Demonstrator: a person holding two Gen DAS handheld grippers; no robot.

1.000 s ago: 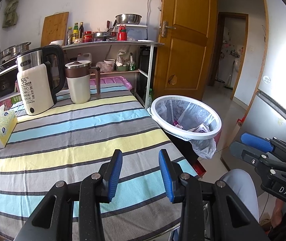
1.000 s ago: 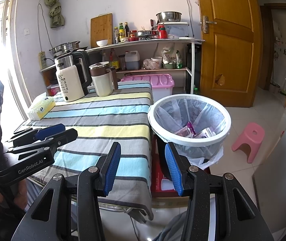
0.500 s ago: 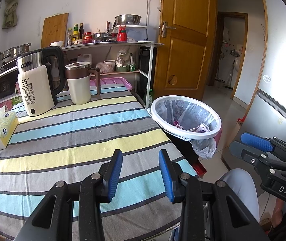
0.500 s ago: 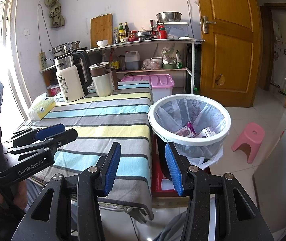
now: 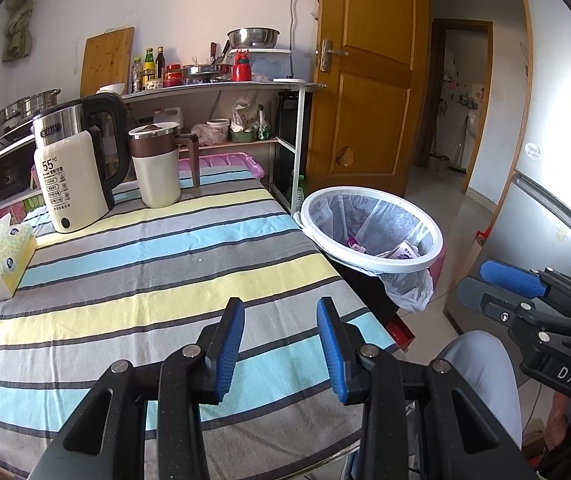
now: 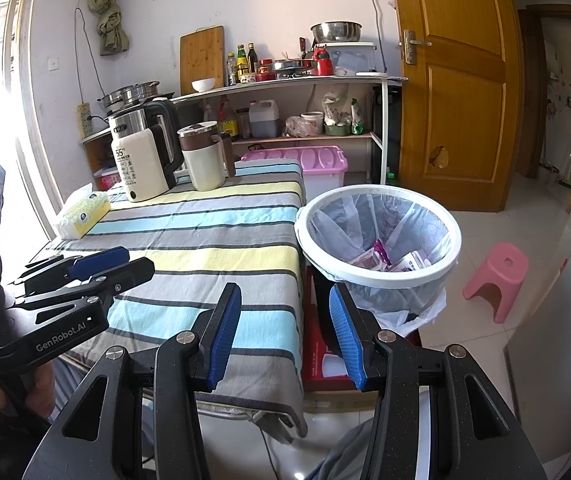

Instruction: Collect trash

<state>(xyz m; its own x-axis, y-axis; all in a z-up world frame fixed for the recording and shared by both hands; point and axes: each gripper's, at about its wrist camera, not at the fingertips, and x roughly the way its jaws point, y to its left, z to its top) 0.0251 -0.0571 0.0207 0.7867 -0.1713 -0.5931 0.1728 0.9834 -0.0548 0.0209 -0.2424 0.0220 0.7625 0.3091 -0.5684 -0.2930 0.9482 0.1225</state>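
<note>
A white trash bin [image 5: 381, 268] with a clear liner stands at the right edge of the striped table [image 5: 145, 280]; it also shows in the right wrist view [image 6: 385, 278]. Pink and white wrappers [image 6: 381, 258] lie inside it. My left gripper [image 5: 281, 344] is open and empty, held over the table's near edge. My right gripper [image 6: 285, 332] is open and empty, held near the table's front right corner, short of the bin. Each gripper shows from the side in the other's view: the right one [image 5: 501, 280] and the left one [image 6: 97, 264].
A kettle [image 5: 73, 168], a cream jug [image 5: 157, 164] and a tissue pack [image 5: 3, 262] stand at the table's far and left side. A kitchen shelf [image 5: 221, 88], a pink storage box [image 6: 309, 164], a wooden door [image 6: 453, 92] and a pink stool [image 6: 499, 280] surround the table.
</note>
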